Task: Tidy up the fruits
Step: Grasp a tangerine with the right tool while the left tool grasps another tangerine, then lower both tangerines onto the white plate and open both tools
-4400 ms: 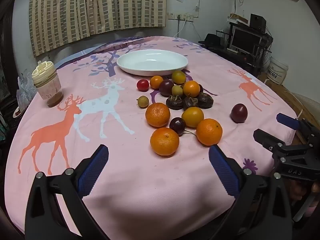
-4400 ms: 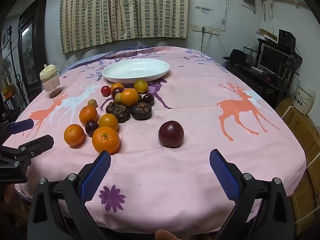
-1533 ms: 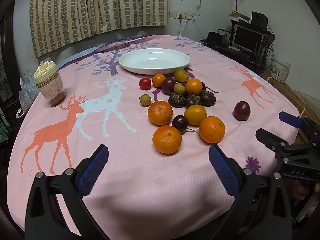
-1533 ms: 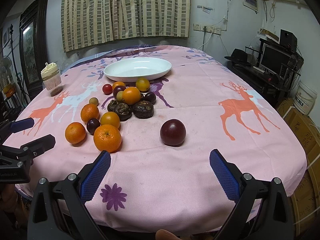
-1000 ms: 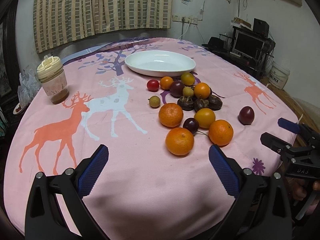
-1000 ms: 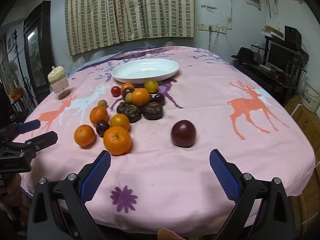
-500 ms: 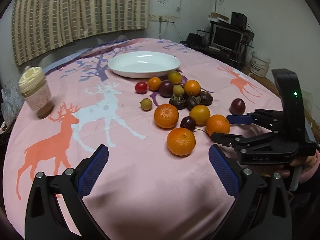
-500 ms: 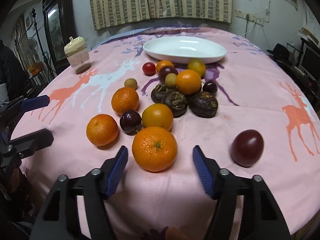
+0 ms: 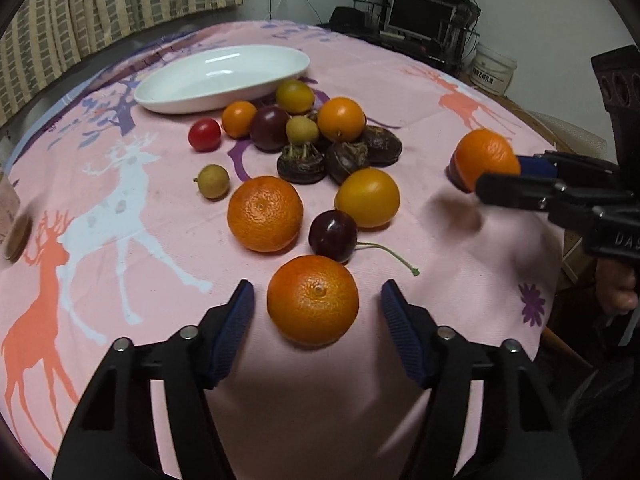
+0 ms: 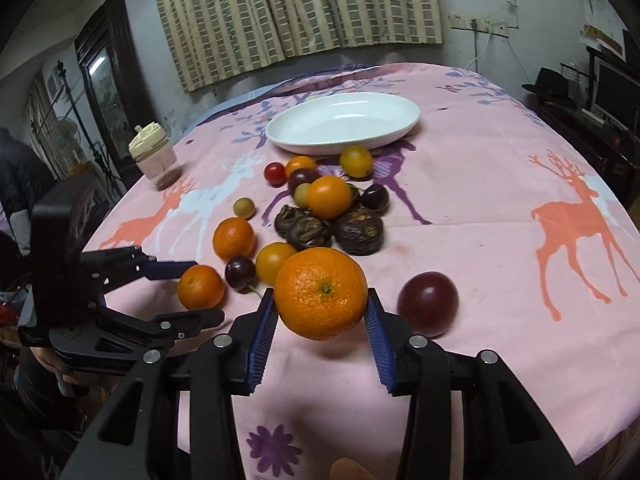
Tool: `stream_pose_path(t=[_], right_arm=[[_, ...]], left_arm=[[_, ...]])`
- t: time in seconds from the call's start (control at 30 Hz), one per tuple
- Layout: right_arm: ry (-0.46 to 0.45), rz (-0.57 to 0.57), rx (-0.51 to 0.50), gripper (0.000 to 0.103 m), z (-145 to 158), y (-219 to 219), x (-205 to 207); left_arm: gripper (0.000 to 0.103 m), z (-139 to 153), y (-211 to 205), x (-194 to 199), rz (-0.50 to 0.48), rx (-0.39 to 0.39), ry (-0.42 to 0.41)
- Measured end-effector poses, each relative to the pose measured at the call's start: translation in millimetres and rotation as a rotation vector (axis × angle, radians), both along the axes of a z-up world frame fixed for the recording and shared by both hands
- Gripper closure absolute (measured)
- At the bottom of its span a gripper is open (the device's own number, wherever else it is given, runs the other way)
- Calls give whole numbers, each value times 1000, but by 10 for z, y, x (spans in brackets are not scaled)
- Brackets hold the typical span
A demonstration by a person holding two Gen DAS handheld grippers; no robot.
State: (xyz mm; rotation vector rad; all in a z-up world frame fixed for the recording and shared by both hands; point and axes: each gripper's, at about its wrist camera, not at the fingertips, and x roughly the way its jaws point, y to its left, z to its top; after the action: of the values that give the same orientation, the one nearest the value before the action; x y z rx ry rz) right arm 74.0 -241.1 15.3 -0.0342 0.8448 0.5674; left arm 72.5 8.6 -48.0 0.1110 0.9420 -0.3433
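- Pink cloth with deer prints covers the table (image 10: 500, 184); a capped jar (image 10: 154, 156) stands at its far left edge.
- Left gripper (image 9: 316, 312) sits at the near left. Its jaws are spread and closing around an orange (image 9: 313, 300) that rests on the cloth, with a gap on both sides, so the blue pads (image 9: 236, 320) are not touching it.
- Just beyond that orange lies a dark cherry (image 9: 333, 235) with its stem trailing right. A second orange (image 9: 265, 213) is to its left and a smooth yellow-orange fruit (image 9: 367, 197) to its right.
- Farther back, a small tan fruit (image 9: 213, 181) lies apart on the left, and a red tomato (image 9: 204, 134) lies beyond it.
- In the middle, three dark wrinkled fruits (image 10: 320, 226) sit together. Around and behind them are a pale fruit, purple fruits and round orange-coloured ones.
- White dish (image 10: 304, 142) stands at the far side of the pile and holds nothing.
- Right gripper (image 10: 322, 316) is at the near right. Its jaws are closing and pinch a large orange (image 10: 321, 294) held above the cloth, a blue pad pressed to each side.
- Right of that orange, a dark purple fruit (image 10: 428, 304) lies alone on the cloth.
- A hand (image 9: 616, 288) grips the right gripper's handle at the right edge of the left view.
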Motion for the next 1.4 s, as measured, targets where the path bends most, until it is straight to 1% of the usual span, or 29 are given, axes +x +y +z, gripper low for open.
stream_pose_path(t=[0.03,0.07,0.1,0.2,0.23,0.3,0.4,0.43,0.47,0.57,0.67,0.73,0.77,0.9,1.03,1.07,1.1,1.13,1.17,1.2,1.23,1.3,1.33,1.37,1.4], right_arm=[[-1,-4,1,59,6,-13,16],[-4,-9,4,59,24,-31,38],[-6,-9,8,59,36,-38,58],[-13,-12,27,59,104,-39,163],[-14,-14,33,59,135,-36,214],[-24,-17,44,59,232,-7,385],[-54,-28,63,59,404,107,752],[-59,-32,72,59,451,153,895],[-58,-36,79,59,486,233,1112],[-20,-49,56,59,461,474,1696],[65,-58,11,59,277,738,2270],[108,-63,-38,59,120,908,2577],[119,-61,-55,58,60,961,2647],[165,-48,-115,58,-170,1145,2926],[181,-47,-140,57,-280,1225,3014],[181,-50,-146,57,-302,1230,3018],[180,-53,-149,56,-306,1217,3011],[172,-60,-146,50,-281,1190,2985],[161,-67,-145,43,-240,1163,2955],[145,-73,-144,41,-180,1120,2916],[123,-76,-141,40,-105,1070,2844],[55,-84,-130,38,116,932,2574],[32,-88,-123,35,192,874,2458],[-3,-95,-107,31,291,770,2253],[-30,-102,-94,29,353,672,2060]], left_arm=[[54,-26,7,15,-8,-8,20],[60,-35,27,14,-6,-4,22],[61,-33,50,9,-13,-12,25],[62,25,163,20,-36,-66,67],[62,75,204,29,-41,-79,67],[62,262,302,124,-45,-88,38],[61,594,415,427,-16,-82,-41],[61,701,460,615,6,-80,-74],[61,767,503,803,29,-85,-90],[61,849,625,1454,101,-110,-85],[61,727,640,2092,147,-99,-36],[61,610,610,2402,165,-71,-1],[61,531,588,2558,173,-53,17],[61,318,573,2910,179,-37,77],[60,167,576,3024,190,0,109],[57,158,580,3027,200,10,108],[51,168,590,3020,211,23,95],[46,204,604,2991,225,36,76],[35,248,641,2978,233,31,64],[30,319,675,2922,238,11,50],[28,380,709,2881,242,-4,40],[21,543,746,2694,240,-22,8],[18,617,753,2594,234,-28,-10],[10,686,758,2455,230,-30,-29],[6,725,760,2338,226,-34,-41]])
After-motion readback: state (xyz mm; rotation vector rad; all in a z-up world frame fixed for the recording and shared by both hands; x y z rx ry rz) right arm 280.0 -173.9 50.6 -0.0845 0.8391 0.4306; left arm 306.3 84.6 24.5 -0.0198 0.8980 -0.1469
